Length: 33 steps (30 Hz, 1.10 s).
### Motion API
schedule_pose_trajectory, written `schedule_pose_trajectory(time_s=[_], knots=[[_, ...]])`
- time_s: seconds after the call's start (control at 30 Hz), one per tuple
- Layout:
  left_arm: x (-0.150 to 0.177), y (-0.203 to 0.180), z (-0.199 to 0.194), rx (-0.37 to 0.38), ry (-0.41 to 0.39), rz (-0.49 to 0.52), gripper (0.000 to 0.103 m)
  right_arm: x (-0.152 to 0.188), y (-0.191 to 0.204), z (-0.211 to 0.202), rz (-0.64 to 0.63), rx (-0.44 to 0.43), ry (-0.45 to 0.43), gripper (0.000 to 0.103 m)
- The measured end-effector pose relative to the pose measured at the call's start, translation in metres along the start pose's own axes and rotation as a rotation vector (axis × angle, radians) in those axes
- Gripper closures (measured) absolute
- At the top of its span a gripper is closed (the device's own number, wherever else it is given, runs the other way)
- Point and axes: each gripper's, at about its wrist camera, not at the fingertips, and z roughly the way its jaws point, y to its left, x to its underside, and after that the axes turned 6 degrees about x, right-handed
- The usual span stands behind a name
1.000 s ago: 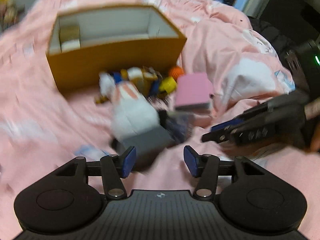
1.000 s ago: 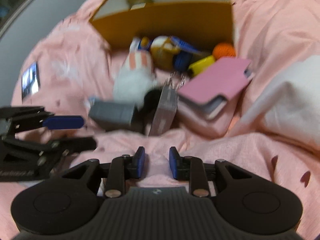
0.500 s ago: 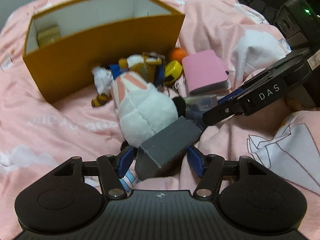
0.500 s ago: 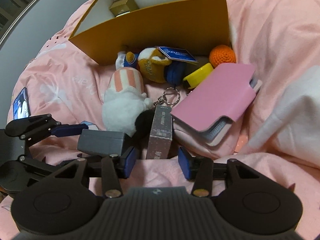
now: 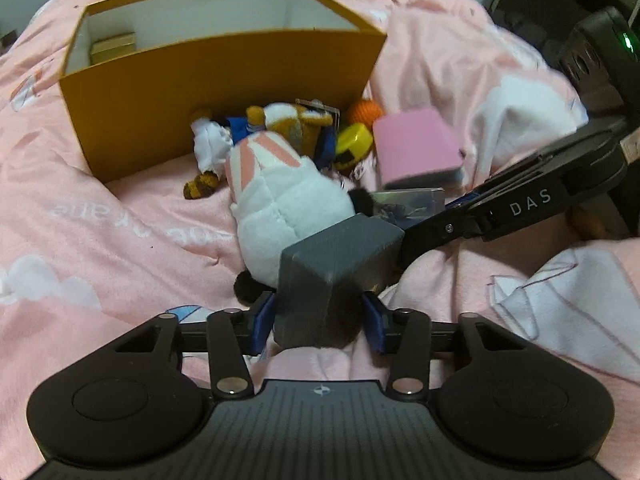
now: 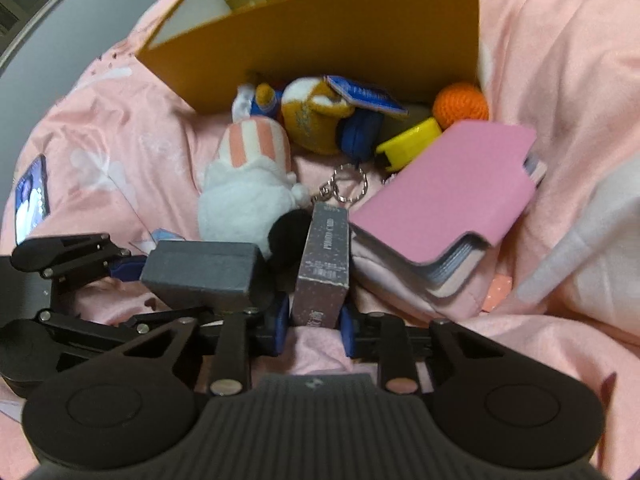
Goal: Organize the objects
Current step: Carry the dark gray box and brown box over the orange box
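Bedding [image 5: 120, 216], pink and rumpled, carries everything; landmark is the orange box [image 5: 224, 92], open-topped, with a small gold carton [image 5: 114, 46] in its far left corner.

Left of the box, in the right wrist view: a phone [image 6: 32, 196], cut off by the frame edge. Open quilt on that side.

In front of the box: a white plush [image 5: 280, 204] with pink stripes, its lower end hidden behind the grey box [image 5: 336, 268]. Left hand-held gripper [image 5: 318, 326] has just been closing, blue pads against the grey box's near end, holding it.

Behind the plush, against the box wall: an orange-and-blue soft toy [image 6: 316, 116], partly buried, blurred. A key ring [image 6: 348, 184] lies just before it.

Right hand-held gripper [image 6: 312, 326], jaws also just closing, narrow, clamps the speckled card pack [image 6: 324, 268], set on edge beside the grey box.

Right of the pack: pink card wallet [image 6: 448, 196], a yellow piece [image 6: 408, 144] half under it, an orange knitted ball [image 6: 460, 106] at the box's right corner. Quilt folds rise beyond; little flat room.
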Motion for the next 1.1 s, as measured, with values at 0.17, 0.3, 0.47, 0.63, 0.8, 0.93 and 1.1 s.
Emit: schedule_pose_trajectory(time_s=[0.17,0.3,0.47,0.63,0.8,0.93,1.1], knots=[[0.0,0.005,-0.017,0.059,-0.085,-0.103,0.06,-0.007,0.002,-0.024,-0.025,0.02,-0.086,0.079],[-0.007,0.008,-0.03,0.077,-0.154,-0.154,0.06,-0.018,0.008,-0.044,-0.08,0.048,-0.177,0.079],[-0.029,0.02,-0.051,0.075,-0.241,-0.259,0.06,-0.046,0.01,-0.056,-0.113,0.035,-0.198,0.079],[-0.053,0.04,-0.041,0.057,-0.231,-0.405,0.06,-0.071,0.012,-0.032,-0.113,0.053,-0.151,0.079],[-0.051,0.059,-0.016,0.096,-0.216,-0.559,0.06,-0.079,0.005,-0.006,-0.056,0.053,-0.166,0.079],[-0.048,0.064,-0.006,0.085,-0.225,-0.607,0.067,-0.075,-0.001,0.003,-0.018,0.045,-0.162,0.074],[-0.049,0.068,-0.001,0.072,-0.248,-0.646,0.063,-0.059,-0.007,0.001,0.024,0.036,-0.164,0.066]])
